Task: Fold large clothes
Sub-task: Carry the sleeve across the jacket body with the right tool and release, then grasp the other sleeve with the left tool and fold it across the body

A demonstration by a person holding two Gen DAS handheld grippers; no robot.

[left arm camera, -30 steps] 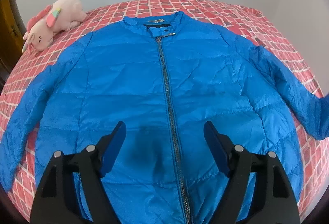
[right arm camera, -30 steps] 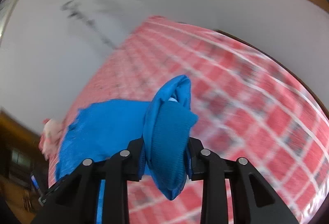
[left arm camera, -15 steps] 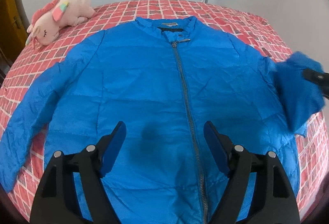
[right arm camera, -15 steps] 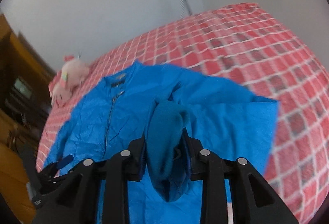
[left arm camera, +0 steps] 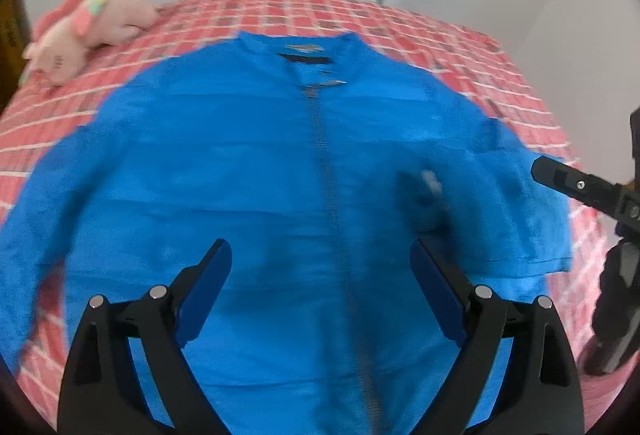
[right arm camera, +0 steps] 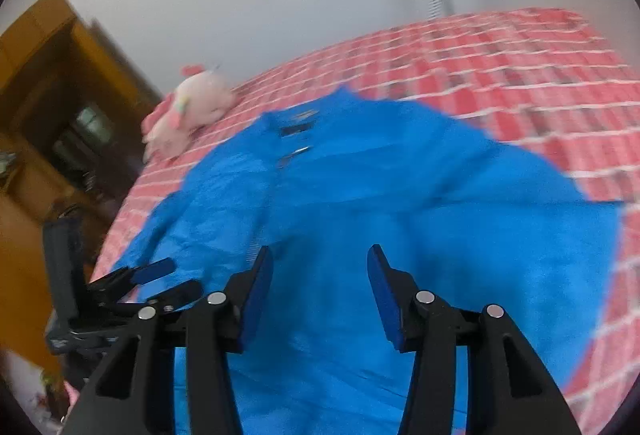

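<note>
Presently the blue jacket [left arm camera: 256, 163] lies front-up and zipped across the middle of the bed [left arm camera: 460, 47], its collar toward the far edge where a pink plush toy [left arm camera: 92, 23] rests near the far left corner. One fold appears done: on the jacket's right side, the sleeve [left arm camera: 500, 203] lies folded inward over the chest panel, giving a straight edge short of the bed's right edge. The other sleeve [left arm camera: 36, 195] lies extended toward the left edge, unfolded. The right gripper [right arm camera: 318, 295] hovers over the folded sleeve with jaws apart and nothing between them. The left gripper [left arm camera: 320, 299] hangs above the lower front near the zip [left arm camera: 324, 163], jaws wide apart, holding nothing. Judged from this layout, the task is at an early stage; the left sleeve, the side panels and the hem-to-collar fold remain outstanding. Both views are motion-blurred, so fine creases cannot be assessed.
</note>
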